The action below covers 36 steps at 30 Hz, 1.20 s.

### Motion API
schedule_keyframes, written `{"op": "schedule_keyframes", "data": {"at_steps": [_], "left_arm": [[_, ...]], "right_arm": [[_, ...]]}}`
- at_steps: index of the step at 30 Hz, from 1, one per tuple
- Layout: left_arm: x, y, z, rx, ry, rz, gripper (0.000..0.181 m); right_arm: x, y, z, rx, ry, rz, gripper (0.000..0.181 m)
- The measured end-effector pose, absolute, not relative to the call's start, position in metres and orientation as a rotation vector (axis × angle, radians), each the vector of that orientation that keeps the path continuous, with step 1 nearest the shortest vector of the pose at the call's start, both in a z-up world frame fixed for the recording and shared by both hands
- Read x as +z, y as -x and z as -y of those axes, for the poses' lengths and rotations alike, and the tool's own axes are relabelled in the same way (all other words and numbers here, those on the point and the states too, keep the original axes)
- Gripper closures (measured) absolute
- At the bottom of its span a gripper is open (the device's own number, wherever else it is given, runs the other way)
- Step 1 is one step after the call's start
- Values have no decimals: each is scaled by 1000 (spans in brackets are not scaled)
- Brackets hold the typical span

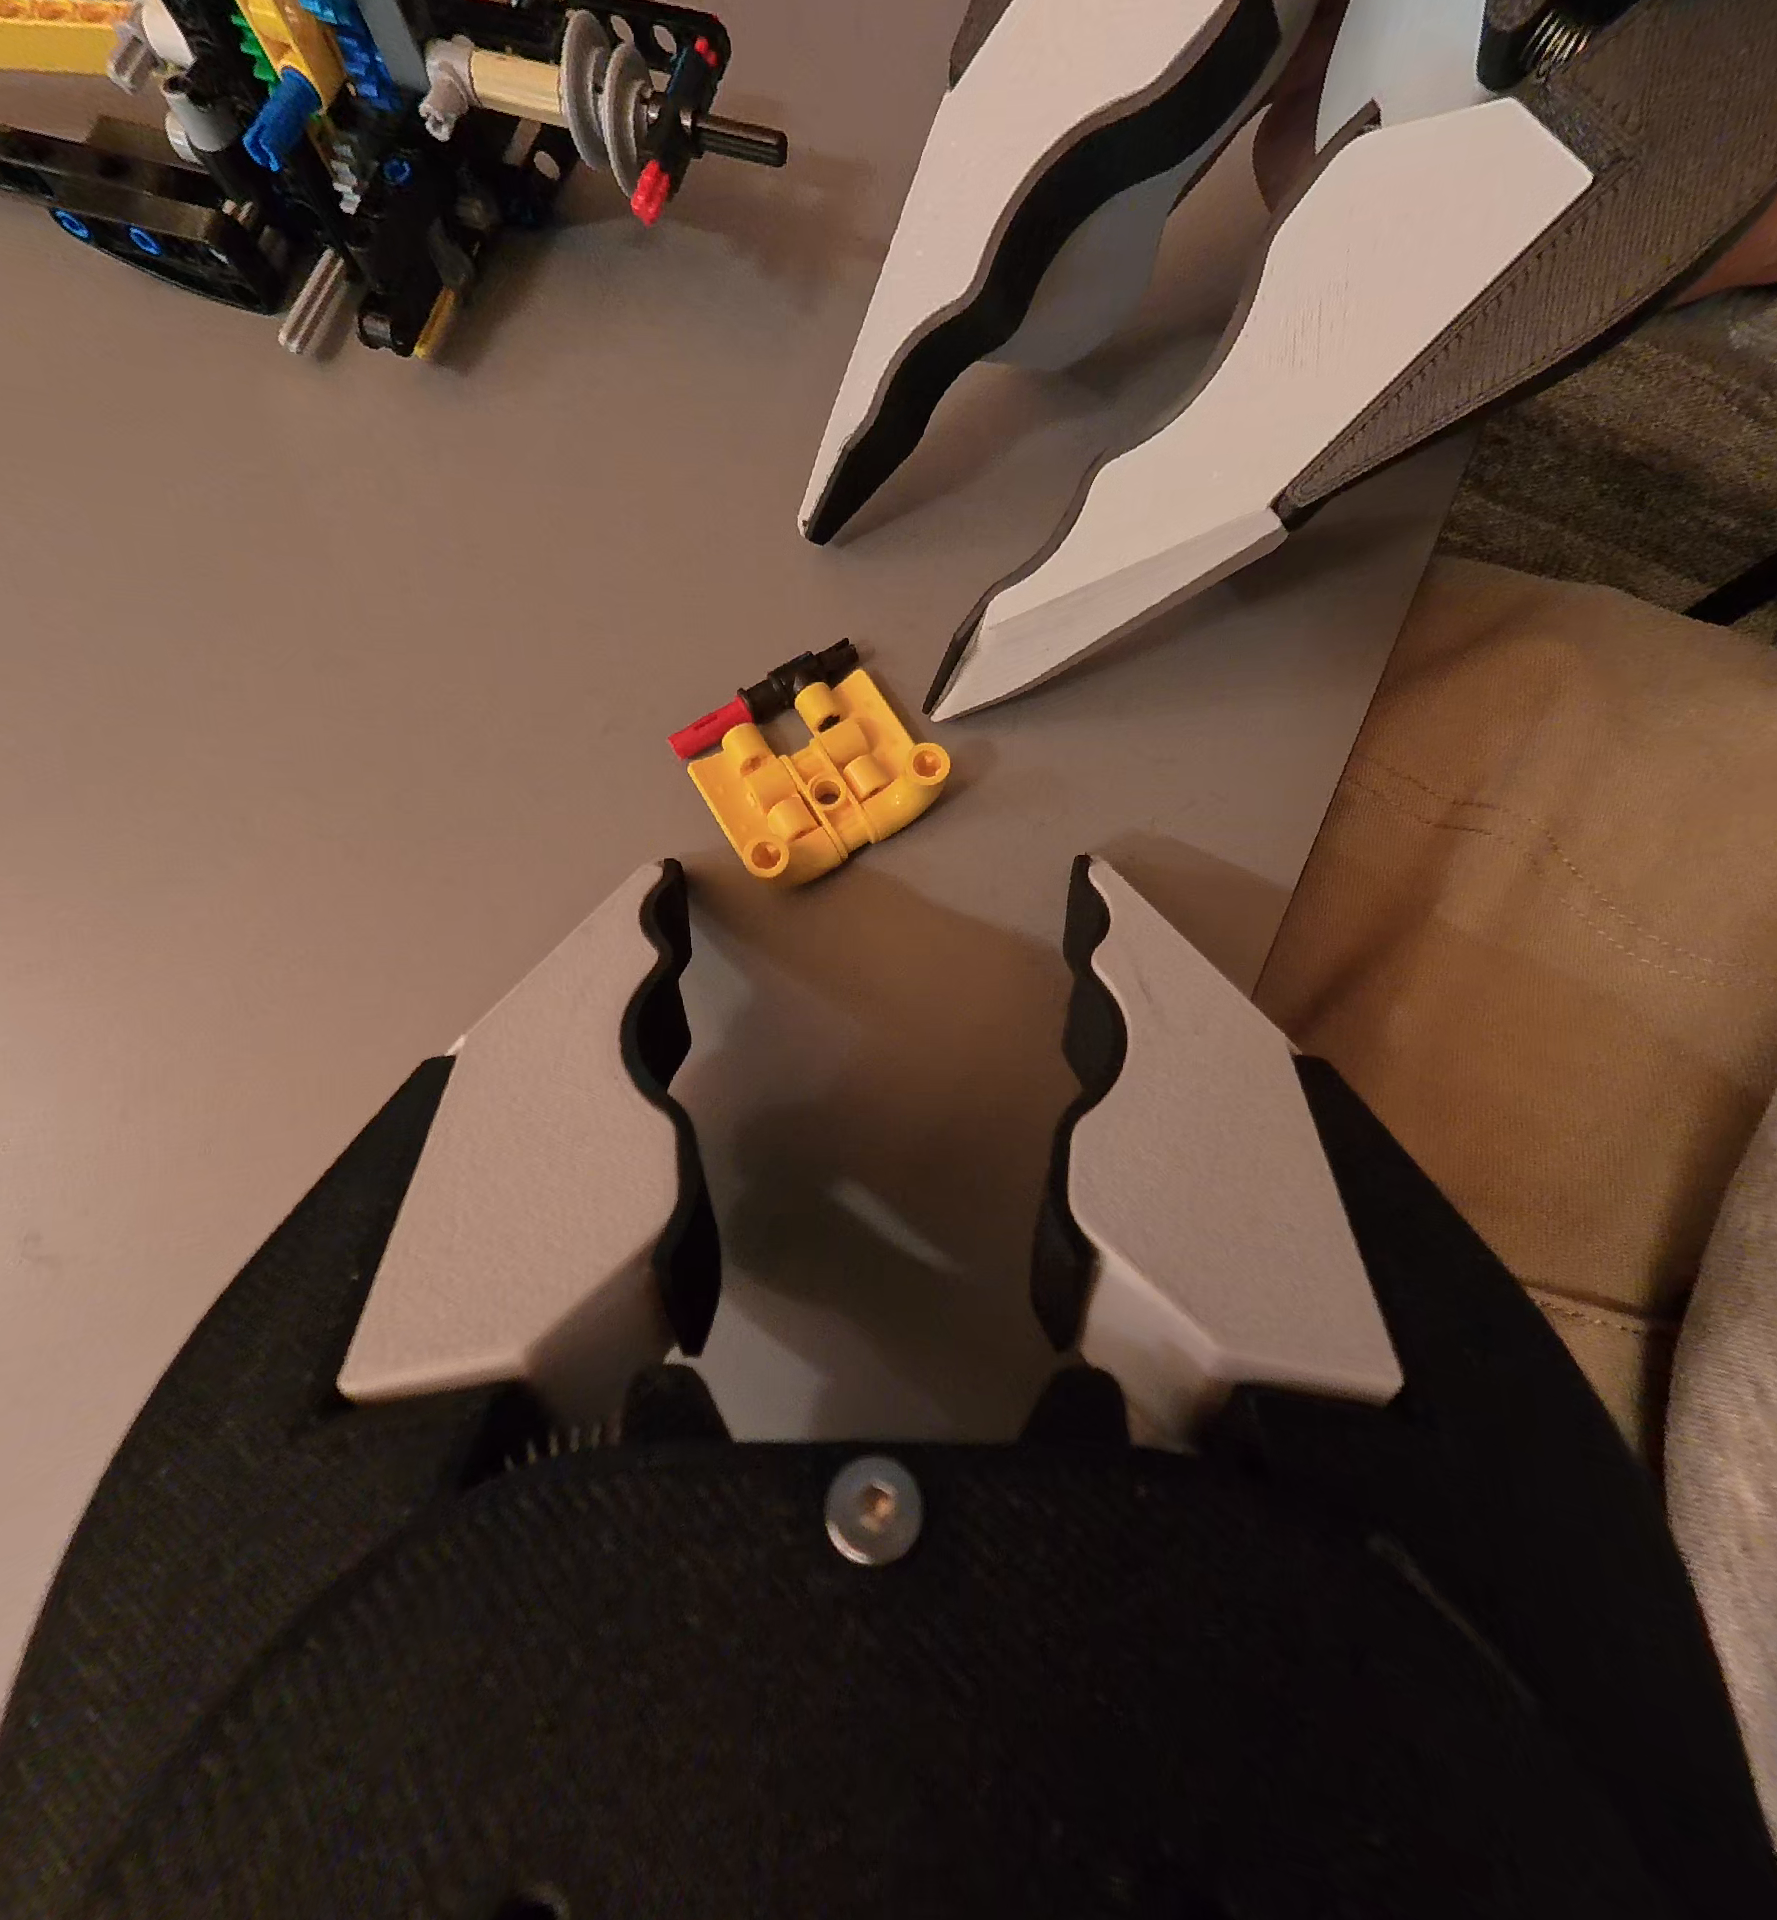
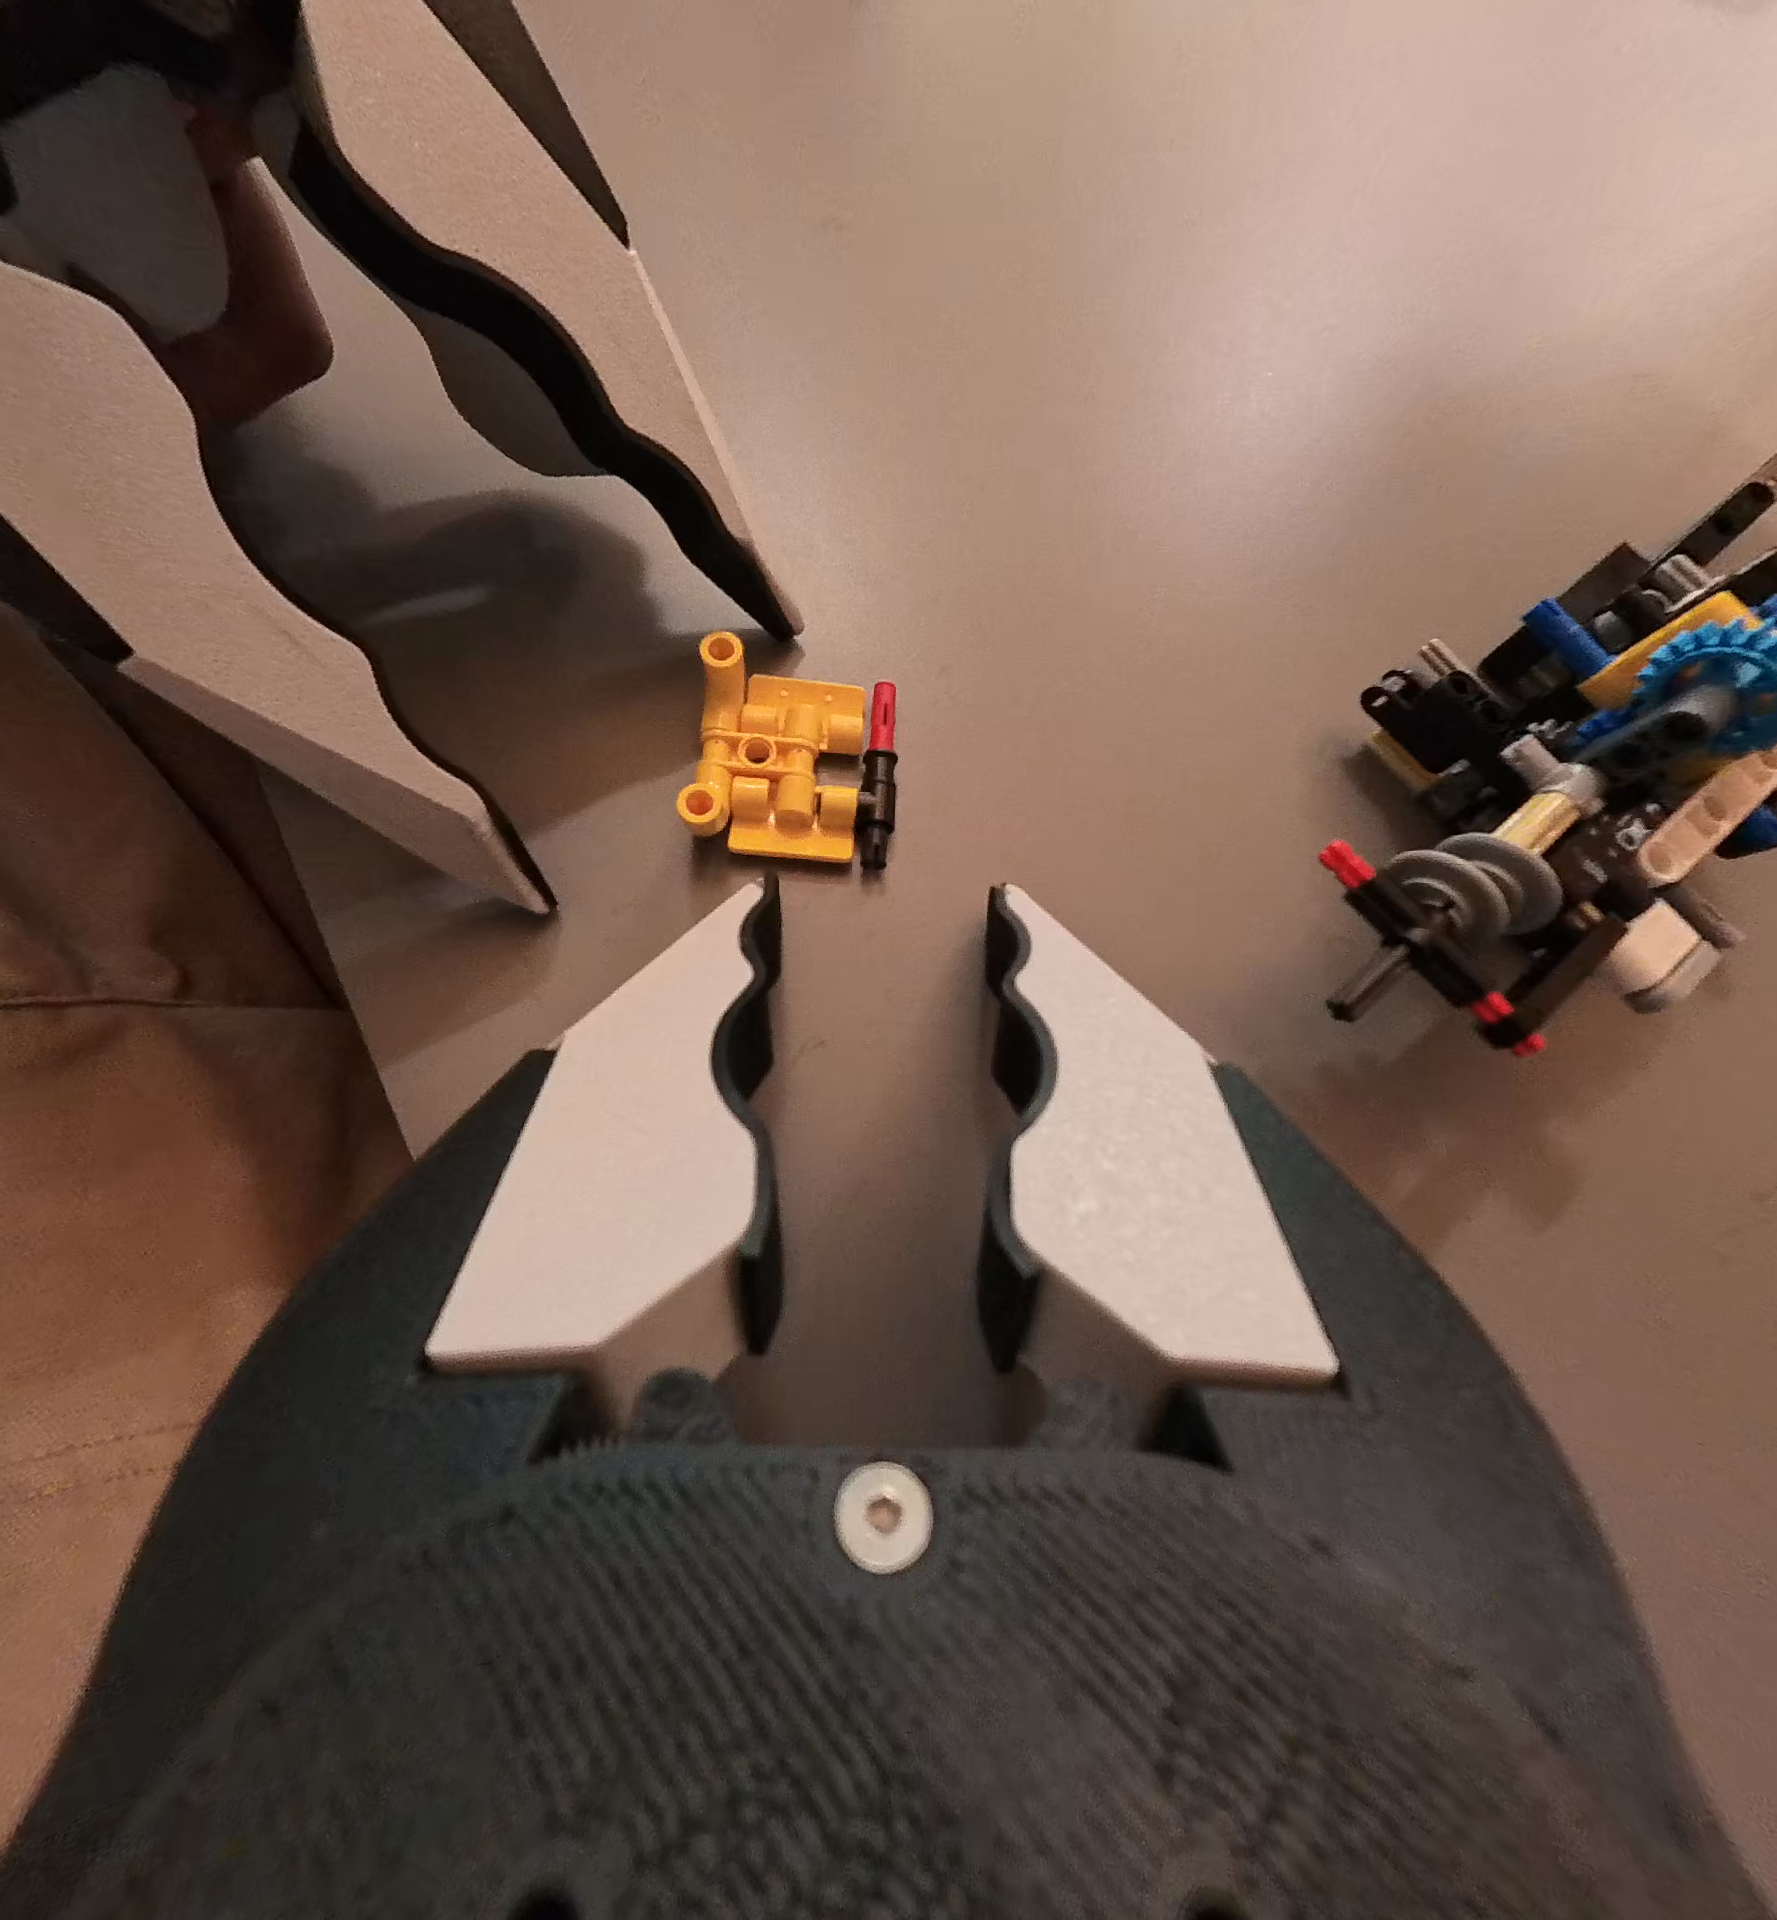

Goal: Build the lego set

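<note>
We hold both grippers low over the grey table, converging on one small yellow panel that lies flat between them. The left gripper has its fingers spread wide and empty; the panel lies just ahead of its tips, slightly toward its left finger, touching neither. The right gripper is likewise parted and holds nothing; in its own view the panel sits just beyond and to the left of its left fingertip, with a red-and-black pin on the panel's side, directly ahead of the gap. We judge that the panel was set near the table's edge, well apart from the main model, so that either tool can reach it without striking the larger assembly. The model stands far forward-left of the left gripper and well to the right of the right one. The opposed approach suggests one tool will steady the panel while the other grips it or its pin; the part is flat and small, so a pinch at its edges may slip.
</note>
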State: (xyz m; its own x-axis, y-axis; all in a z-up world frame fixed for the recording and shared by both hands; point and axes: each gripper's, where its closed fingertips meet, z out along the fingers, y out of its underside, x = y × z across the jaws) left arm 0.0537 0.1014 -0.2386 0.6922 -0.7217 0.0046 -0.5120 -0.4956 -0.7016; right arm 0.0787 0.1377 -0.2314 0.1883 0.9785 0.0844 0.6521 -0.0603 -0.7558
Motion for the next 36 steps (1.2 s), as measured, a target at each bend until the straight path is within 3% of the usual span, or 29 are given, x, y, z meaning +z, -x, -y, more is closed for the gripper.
{"op": "schedule_keyframes", "data": {"at_steps": [1,36], "left_arm": [[-239,-54,-101,-391,2208,-939,107],[-239,-54,-102,-391,2208,-939,107]], "right_arm": [[-231,-79,-138,612,1788,1536,142],[-231,-79,-138,608,1784,1537,142]]}}
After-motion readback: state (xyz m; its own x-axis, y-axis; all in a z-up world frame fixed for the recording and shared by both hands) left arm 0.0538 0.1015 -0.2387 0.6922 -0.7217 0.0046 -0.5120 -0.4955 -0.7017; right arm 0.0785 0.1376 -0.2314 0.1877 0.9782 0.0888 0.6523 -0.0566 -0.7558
